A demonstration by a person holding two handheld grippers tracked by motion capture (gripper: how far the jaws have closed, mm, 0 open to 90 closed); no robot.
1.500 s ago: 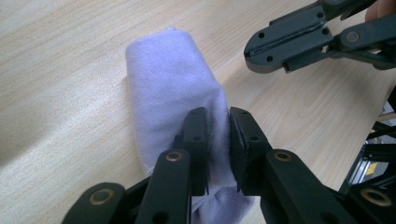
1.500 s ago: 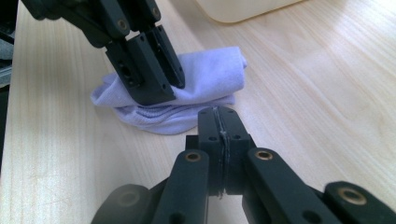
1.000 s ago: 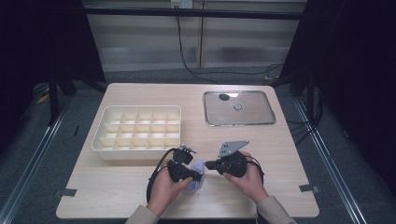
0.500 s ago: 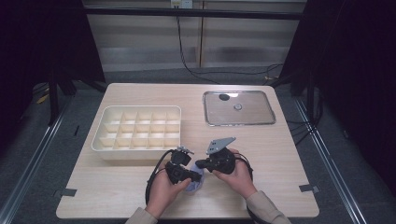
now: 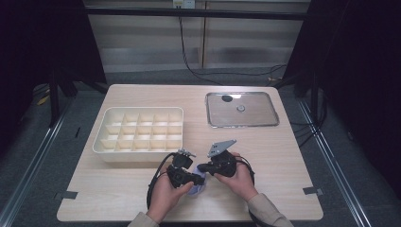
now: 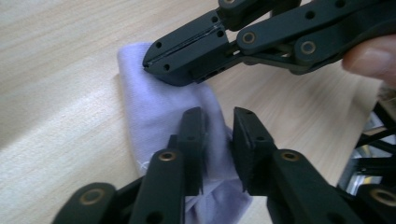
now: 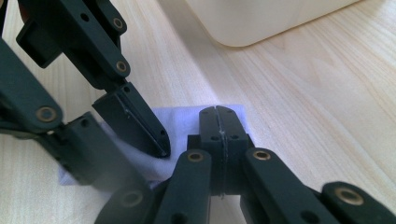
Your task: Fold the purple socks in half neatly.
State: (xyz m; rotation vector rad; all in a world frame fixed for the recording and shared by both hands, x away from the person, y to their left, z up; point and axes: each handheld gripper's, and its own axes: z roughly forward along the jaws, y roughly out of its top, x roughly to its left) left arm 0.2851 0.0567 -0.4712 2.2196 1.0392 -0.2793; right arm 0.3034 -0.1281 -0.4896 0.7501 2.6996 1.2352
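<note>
worktop (image 5: pixel 283 151): light wood, dark room | L hand-held gripper (image 6: pixel 217 135): jaws just opening, cloth (image 6: pixel 154 107) between, unpinched | R hand-held gripper (image 7: pixel 218 122): clenched, on cloth

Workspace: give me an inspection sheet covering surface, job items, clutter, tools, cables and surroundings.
Surface: pale wooden table, tape marks at the front corners.
Job's things: folded lilac cloth lying flat near the front edge; cream compartment box, cells empty; shiny flat lid at the rear right.
Clutter: nothing seen.
Grippers: left tool has just been opening, cloth in the gap between its jaws; right tool shut, tips at the cloth.
Cables: black tool cable loops by the left hand; floor cables behind the table.
Surroundings: dark curtains, grey floor.
</note>
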